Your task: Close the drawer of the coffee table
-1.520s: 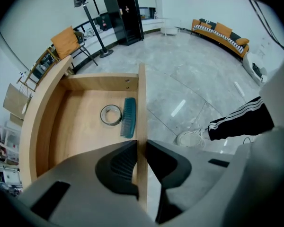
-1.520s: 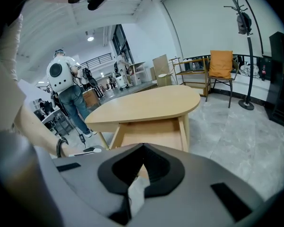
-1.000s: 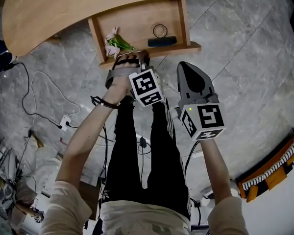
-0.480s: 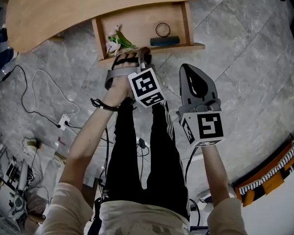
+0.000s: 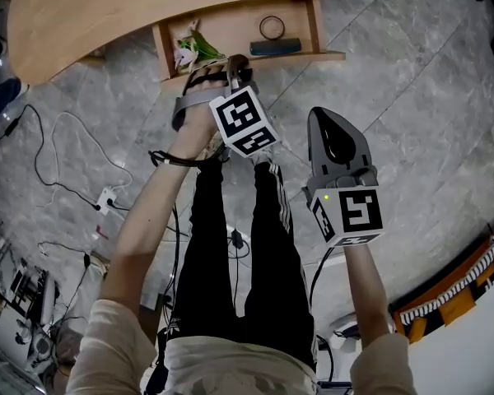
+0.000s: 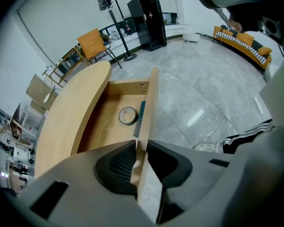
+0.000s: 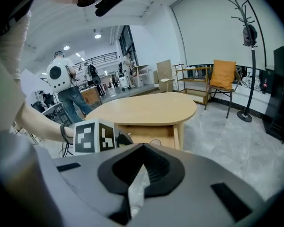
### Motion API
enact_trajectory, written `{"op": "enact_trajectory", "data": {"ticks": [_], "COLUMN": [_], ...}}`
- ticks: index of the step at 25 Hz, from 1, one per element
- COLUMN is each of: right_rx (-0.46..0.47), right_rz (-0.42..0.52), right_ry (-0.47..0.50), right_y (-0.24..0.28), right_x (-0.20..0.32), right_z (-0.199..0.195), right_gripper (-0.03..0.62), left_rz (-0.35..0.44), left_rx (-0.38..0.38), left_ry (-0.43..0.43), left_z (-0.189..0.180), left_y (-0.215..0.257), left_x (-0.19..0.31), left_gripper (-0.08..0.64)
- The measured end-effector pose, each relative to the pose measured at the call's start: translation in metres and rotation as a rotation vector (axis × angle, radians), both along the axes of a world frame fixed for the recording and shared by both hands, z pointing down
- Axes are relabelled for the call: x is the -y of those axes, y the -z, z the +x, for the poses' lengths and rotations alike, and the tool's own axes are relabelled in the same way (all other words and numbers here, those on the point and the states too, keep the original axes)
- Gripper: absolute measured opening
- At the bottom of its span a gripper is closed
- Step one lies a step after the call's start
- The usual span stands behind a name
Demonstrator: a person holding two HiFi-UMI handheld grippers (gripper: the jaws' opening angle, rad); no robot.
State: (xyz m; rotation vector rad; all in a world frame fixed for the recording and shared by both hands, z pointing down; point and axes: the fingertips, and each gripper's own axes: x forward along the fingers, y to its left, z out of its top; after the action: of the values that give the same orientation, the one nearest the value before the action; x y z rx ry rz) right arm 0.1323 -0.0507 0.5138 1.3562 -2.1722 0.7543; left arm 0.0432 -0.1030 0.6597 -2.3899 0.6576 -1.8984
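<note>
The wooden coffee table [image 5: 107, 15] has its drawer [image 5: 230, 33] partly pulled out. Inside lie a tape ring [image 5: 272, 27], a dark bar [image 5: 273, 48] and a small bunch of flowers [image 5: 191, 49]. My left gripper [image 5: 235, 67] points down onto the drawer front [image 5: 296, 58]; in the left gripper view the thin front board [image 6: 150, 103] stands between the pads of that gripper [image 6: 141, 150], whose jaws are opening while still touching it. My right gripper [image 5: 323, 115] hangs over bare floor, apart from the drawer and shut with nothing held; in its own view it [image 7: 143, 148] faces the table [image 7: 146, 108].
Cables and a power strip [image 5: 107, 200] lie on the grey floor at the left. The person's legs [image 5: 239, 245] stand just behind the grippers. An orange sofa [image 5: 453, 290] is at the right. A person [image 7: 64, 86] and an orange chair [image 7: 222, 77] stand far beyond the table.
The left gripper has moved toward the table with the drawer front, and less of the drawer shows from under the top. The right gripper has barely moved.
</note>
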Motion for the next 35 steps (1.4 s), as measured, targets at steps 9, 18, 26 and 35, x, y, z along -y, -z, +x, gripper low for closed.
{"op": "enact_trajectory", "data": {"ticks": [9, 18, 26, 35], "right_rx": [0.003, 0.003, 0.024, 0.044], "right_rz": [-0.013, -0.023, -0.047, -0.052], "right_ry": [-0.034, -0.060, -0.072, -0.052], "right_y": [0.001, 0.000, -0.008, -0.011], "right_x": [-0.005, -0.003, 0.004, 0.008], "right_z": [0.015, 0.018, 0.013, -0.001], "right_gripper": [0.006, 0.006, 0.006, 0.006], "left_rz": [-0.003, 0.010, 0.048, 0.086], "left_rx": [-0.081, -0.138, -0.292, -0.448], "left_ry": [0.271, 0.610, 0.907, 1.097], "left_z": [-0.011, -0.024, -0.062, -0.064], "left_y": [0.003, 0.003, 0.010, -0.015], "left_x": [0.030, 0.028, 0.017, 0.003], "left_gripper": [0.108, 0.149, 0.060, 0.009]}}
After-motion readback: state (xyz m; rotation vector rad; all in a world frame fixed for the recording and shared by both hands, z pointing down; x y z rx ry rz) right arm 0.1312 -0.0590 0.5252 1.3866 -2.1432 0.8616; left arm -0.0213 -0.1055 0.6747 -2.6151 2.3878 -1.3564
